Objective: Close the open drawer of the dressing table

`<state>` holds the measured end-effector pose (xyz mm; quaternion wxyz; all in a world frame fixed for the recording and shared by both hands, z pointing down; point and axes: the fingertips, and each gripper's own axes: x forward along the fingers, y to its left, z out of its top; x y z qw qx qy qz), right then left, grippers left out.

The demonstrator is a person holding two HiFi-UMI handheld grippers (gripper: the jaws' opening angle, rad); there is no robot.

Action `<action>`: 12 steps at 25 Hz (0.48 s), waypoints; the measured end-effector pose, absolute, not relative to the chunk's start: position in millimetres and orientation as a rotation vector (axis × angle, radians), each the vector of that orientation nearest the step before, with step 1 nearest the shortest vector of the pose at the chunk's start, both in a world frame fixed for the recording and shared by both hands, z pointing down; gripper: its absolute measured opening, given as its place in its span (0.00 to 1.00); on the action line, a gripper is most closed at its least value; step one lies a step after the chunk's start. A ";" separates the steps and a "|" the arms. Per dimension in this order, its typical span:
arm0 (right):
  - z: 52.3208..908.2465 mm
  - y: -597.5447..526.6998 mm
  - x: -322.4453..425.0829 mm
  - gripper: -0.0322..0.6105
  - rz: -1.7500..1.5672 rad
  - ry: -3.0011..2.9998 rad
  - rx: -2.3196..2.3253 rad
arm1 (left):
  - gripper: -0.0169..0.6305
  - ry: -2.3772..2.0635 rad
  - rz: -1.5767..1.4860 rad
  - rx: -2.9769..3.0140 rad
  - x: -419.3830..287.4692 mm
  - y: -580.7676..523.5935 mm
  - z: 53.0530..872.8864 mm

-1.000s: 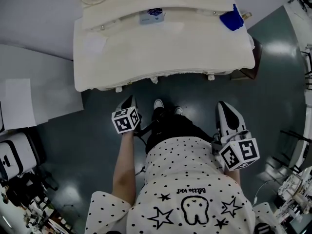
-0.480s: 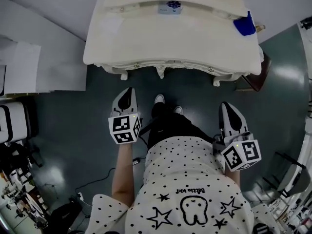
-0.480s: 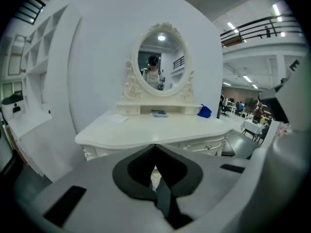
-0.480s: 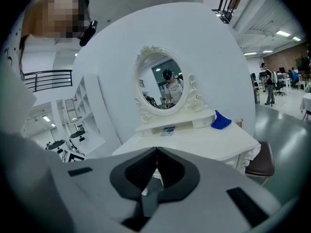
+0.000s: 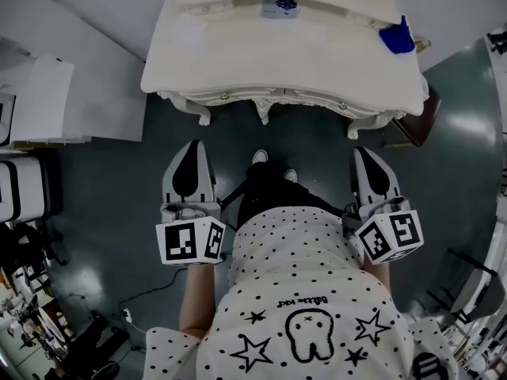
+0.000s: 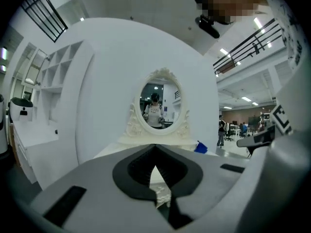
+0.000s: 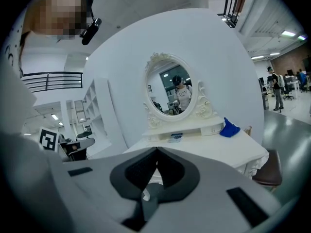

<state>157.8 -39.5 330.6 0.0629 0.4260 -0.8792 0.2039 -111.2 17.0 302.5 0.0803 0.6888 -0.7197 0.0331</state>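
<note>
The cream dressing table (image 5: 285,54) stands ahead of me, its front with small knobs (image 5: 224,96) facing me. I see no drawer standing out from that front. Its oval mirror (image 6: 158,106) shows in the left gripper view, and the mirror (image 7: 175,96) also shows in the right gripper view. My left gripper (image 5: 190,144) is held up level in front of the table's left half, shut and empty, well short of it. My right gripper (image 5: 366,152) hangs before the right half, also shut on nothing. In their own views the left gripper (image 6: 155,145) and right gripper (image 7: 157,149) point at the table.
A blue cloth (image 5: 398,38) lies at the tabletop's right back corner, and a small printed item (image 5: 281,6) lies on the rear shelf. A brown stool (image 5: 417,121) stands at the table's right end. White furniture (image 5: 47,101) and dark equipment (image 5: 24,196) fill the left side.
My left gripper has risen toward the camera and tipped up from pointing down to pointing level at the table. The right gripper has barely shifted. Both stay shut.
</note>
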 end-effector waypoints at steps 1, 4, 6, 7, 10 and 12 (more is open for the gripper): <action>329.9 -39.0 157.8 0.06 0.613 -2.664 1.286 | 0.04 -2.147 0.070 2.080 -102.5 19.2 295.0; 327.8 -36.9 160.0 0.06 0.601 -2.678 1.294 | 0.04 -2.098 -0.004 2.133 -75.0 23.6 283.8; 324.5 -36.6 162.7 0.06 0.591 -2.684 1.311 | 0.04 -2.049 -0.039 2.164 -59.7 24.1 281.3; 321.9 -37.1 164.2 0.06 0.585 -2.687 1.322 | 0.04 -2.030 -0.054 2.174 -54.5 24.1 280.5; 312.2 -37.4 169.2 0.06 0.562 -2.697 1.355 | 0.04 -2.009 -0.107 2.188 -47.0 24.6 278.0; 307.4 -36.9 171.4 0.06 0.547 -2.701 1.369 | 0.04 -2.001 -0.129 2.187 -46.1 23.6 279.0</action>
